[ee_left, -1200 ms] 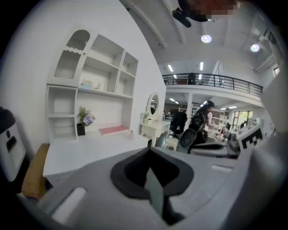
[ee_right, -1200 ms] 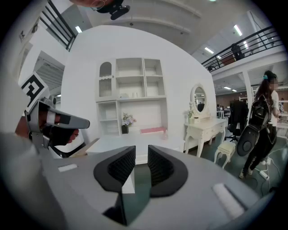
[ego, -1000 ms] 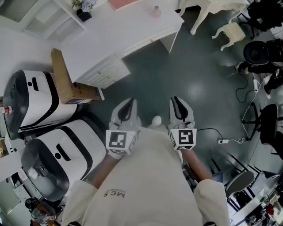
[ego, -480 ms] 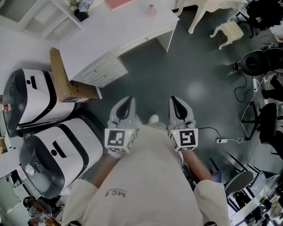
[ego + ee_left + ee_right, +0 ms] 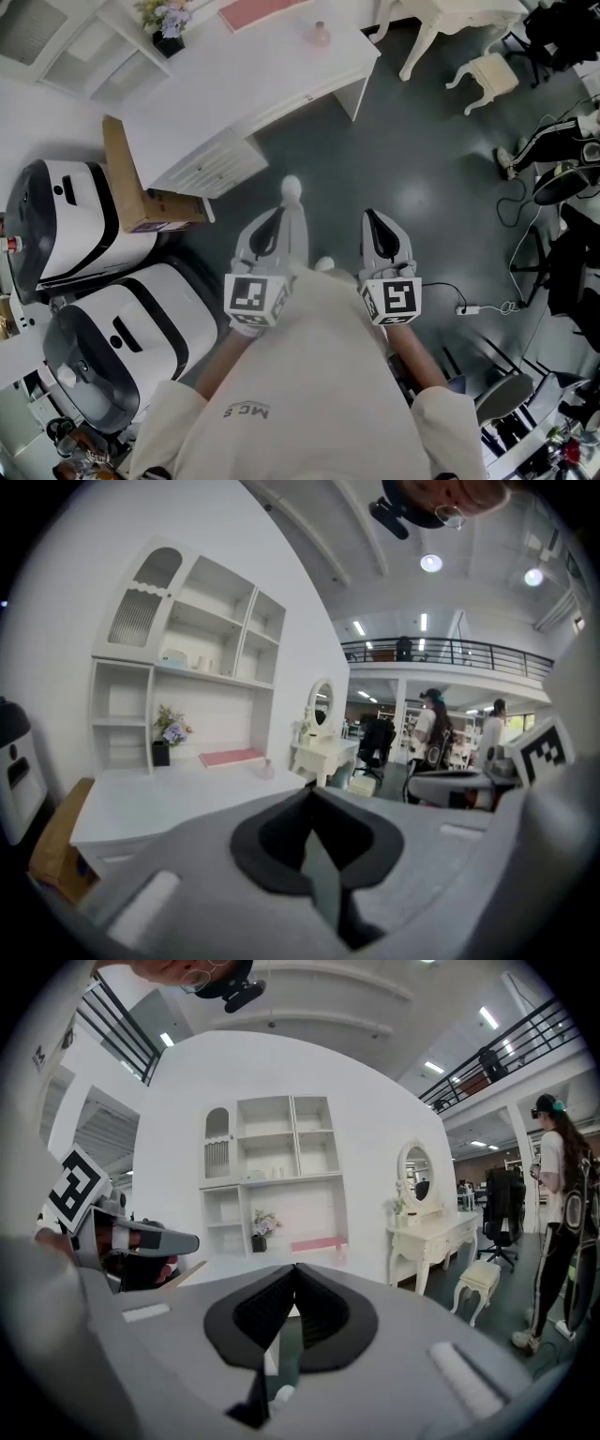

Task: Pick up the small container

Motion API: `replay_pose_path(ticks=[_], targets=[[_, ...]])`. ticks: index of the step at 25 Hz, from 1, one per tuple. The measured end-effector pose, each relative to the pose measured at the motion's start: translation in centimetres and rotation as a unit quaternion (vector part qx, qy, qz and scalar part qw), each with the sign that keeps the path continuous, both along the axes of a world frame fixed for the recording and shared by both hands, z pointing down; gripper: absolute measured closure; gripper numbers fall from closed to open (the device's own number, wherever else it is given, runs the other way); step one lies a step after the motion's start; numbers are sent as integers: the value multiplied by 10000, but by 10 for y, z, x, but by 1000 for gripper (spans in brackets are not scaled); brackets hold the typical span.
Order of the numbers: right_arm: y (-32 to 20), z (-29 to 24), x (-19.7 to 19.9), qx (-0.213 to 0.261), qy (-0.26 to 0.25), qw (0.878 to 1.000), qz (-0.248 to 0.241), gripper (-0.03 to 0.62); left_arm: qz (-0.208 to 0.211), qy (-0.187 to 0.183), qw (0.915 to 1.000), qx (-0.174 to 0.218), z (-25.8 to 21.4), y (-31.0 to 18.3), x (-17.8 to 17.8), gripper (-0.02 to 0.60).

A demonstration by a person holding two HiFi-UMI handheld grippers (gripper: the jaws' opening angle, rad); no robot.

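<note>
The left gripper [image 5: 273, 223] and the right gripper [image 5: 376, 223] are both hanging closed and empty above the floor [image 5: 412, 159]. The small container [image 5: 321, 35] is sitting on the white desk [image 5: 234, 84], well apart from them.

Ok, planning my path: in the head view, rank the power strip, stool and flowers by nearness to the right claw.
1. Power strip, on the floor to the right.
2. Stool, upper right.
3. Flowers, on the desk, upper left.
</note>
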State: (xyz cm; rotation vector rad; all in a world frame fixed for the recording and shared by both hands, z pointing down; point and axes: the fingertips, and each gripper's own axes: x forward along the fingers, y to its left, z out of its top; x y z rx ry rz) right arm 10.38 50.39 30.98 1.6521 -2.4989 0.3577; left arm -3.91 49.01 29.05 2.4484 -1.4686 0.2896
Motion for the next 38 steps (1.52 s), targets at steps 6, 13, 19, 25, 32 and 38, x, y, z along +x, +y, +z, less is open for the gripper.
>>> replay_pose_path(ticks=[6,13,19,25,32,38], targets=[[-95,6,-14,45,27,10000,56,595,172,93,9998,-22,12,-103,-8,581],[-266,-3,-33,-111,38,9987,497,554,514,192,9984,-94,-2,-283,-28,581],[-394,-18,-57,68,71,9977,668,548,640,317,9974,-53,-11,-411,-48,581],[-479,-16,-85,189,207,9981,553,548,675,349,9970,-112,-1,-489,-72,581],[-539,3,-80,49,346,9983,456,548,671,265,9967,-371,17,-535,-66,581],[-576,25,-66,-66,325,9987,390,545,704,146,9958,-566,35,-562,-46,581]])
